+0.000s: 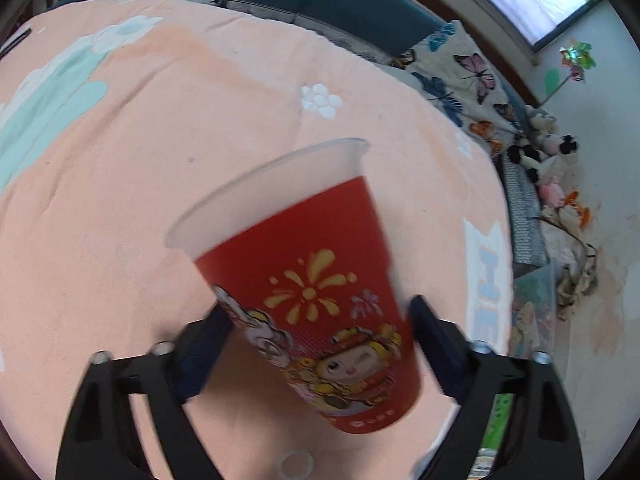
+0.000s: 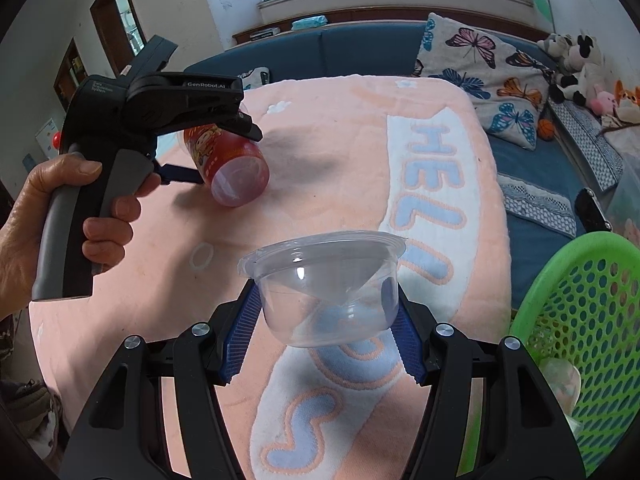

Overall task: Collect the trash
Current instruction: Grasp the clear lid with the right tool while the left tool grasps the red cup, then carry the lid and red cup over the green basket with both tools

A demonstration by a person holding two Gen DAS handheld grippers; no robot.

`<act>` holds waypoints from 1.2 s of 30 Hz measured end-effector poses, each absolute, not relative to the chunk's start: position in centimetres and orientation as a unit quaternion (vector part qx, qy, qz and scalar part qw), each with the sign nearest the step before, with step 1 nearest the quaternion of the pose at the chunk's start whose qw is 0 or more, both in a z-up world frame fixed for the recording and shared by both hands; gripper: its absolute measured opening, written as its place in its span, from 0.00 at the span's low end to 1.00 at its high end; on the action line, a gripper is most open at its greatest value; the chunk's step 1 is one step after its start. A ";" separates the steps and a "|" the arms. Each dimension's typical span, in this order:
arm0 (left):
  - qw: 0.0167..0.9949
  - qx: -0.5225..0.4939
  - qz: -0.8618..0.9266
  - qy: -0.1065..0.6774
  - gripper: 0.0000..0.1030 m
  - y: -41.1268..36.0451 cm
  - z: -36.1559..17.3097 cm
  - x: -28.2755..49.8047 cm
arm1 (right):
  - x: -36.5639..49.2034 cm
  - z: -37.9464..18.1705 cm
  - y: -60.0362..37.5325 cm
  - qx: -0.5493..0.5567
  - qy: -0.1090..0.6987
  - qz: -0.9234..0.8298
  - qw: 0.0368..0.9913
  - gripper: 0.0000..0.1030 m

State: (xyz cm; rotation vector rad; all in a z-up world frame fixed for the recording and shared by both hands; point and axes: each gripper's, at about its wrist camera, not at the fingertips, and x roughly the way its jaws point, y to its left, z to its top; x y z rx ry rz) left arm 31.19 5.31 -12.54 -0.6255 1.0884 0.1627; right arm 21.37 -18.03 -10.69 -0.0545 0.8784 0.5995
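My left gripper point(image 1: 320, 316) is shut on a red plastic cup point(image 1: 316, 292) with cartoon print and a frosted rim, held tilted above the peach blanket point(image 1: 160, 160). The same cup point(image 2: 232, 160) and the left gripper point(image 2: 224, 144) show in the right wrist view, at the left. My right gripper point(image 2: 326, 320) is shut on a clear plastic bowl point(image 2: 324, 280), held upright above the blanket point(image 2: 340, 140). A green mesh basket point(image 2: 580, 340) stands at the right, with some clear trash inside.
A small white ring point(image 2: 201, 255) lies on the blanket; it also shows in the left wrist view point(image 1: 296, 463). Butterfly pillows point(image 2: 488, 76) and plush toys point(image 2: 576, 64) sit on the blue sofa point(image 2: 360, 52) behind. A black object point(image 2: 592, 208) lies beside the basket.
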 end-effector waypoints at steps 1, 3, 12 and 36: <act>0.808 -0.286 0.078 0.509 0.76 5.2 -12.4 31.3 | 21.3 -10.8 -18.1 -0.024 0.419 0.285 0.861 0.60; 0.813 -0.276 0.079 0.507 0.73 5.0 -12.3 31.2 | 21.1 -10.9 -18.1 -0.023 0.420 0.285 0.861 0.60; 0.829 -0.239 0.052 0.503 0.66 4.5 -11.2 30.0 | 20.5 -10.9 -18.4 -0.015 0.420 0.282 0.863 0.60; 0.874 -0.116 -0.050 0.469 0.66 2.5 -5.8 21.6 | 15.3 -8.1 -18.9 -0.015 0.401 0.265 0.877 0.60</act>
